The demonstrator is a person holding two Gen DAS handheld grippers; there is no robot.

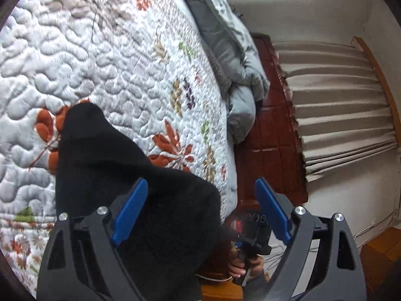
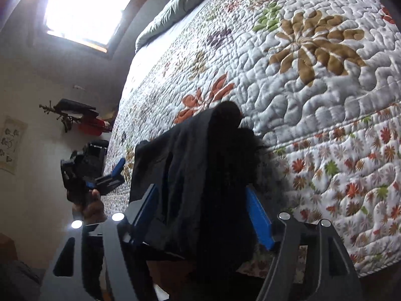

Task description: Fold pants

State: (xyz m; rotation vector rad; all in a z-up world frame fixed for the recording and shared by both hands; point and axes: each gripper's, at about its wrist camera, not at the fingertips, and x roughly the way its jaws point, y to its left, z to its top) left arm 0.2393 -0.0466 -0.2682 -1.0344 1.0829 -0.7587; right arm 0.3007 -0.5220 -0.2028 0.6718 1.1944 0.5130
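Note:
The black pants (image 1: 120, 175) lie bunched at the near edge of the quilted floral bedspread (image 1: 112, 57). My left gripper (image 1: 200, 195) is open, and its left blue finger (image 1: 130, 210) rests over the black cloth without clamping it. In the right wrist view the pants (image 2: 200, 175) sit folded in a thick pile between the two blue pads of my right gripper (image 2: 203, 200), which is open around them. The left gripper also shows in the right wrist view (image 2: 110, 175), held in a hand beside the bed.
A grey-green duvet (image 1: 230, 57) is heaped along the far side of the bed. Beyond the bed are a red-brown wooden floor (image 1: 270, 135), beige curtains (image 1: 338, 100) and a bright window (image 2: 85, 7). A wall shelf with dark items (image 2: 77, 115) hangs at left.

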